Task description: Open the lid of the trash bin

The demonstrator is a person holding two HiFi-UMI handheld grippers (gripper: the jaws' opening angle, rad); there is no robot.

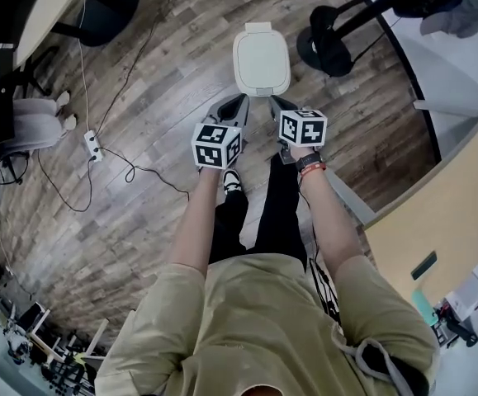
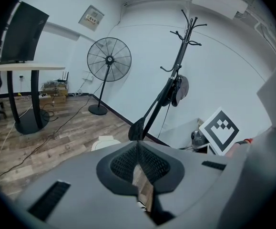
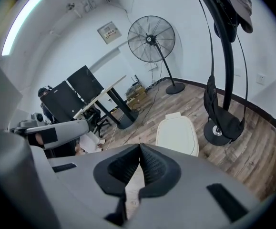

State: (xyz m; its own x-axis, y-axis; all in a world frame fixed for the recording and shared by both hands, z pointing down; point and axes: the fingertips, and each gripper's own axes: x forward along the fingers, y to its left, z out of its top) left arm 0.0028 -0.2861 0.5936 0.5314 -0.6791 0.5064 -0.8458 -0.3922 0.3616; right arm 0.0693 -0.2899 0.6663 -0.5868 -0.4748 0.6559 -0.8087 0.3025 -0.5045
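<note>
Beyond the fingertips of both grippers, on the brown wood-plank floor (image 1: 156, 81), stands the white rounded plastic trash bin (image 1: 261, 58). Its smooth lid lies flat and shut, and nothing touches it. The left gripper (image 1: 240, 100), grey moulded plastic with black ribbed pads (image 2: 123, 163), has its jaws clenched tip to tip with nothing between them; only floor shows through the slit lower down. The right gripper (image 1: 275, 101) is likewise pinched together and empty, its dimpled black pads (image 3: 154, 168) meeting at the tips. From the right fingers the bin sits just ahead and slightly right, and a black metal coat stand (image 3: 223, 56) rises further right. Far past the left fingers stands a black wire-caged pedestal fan (image 2: 109, 60).
</note>
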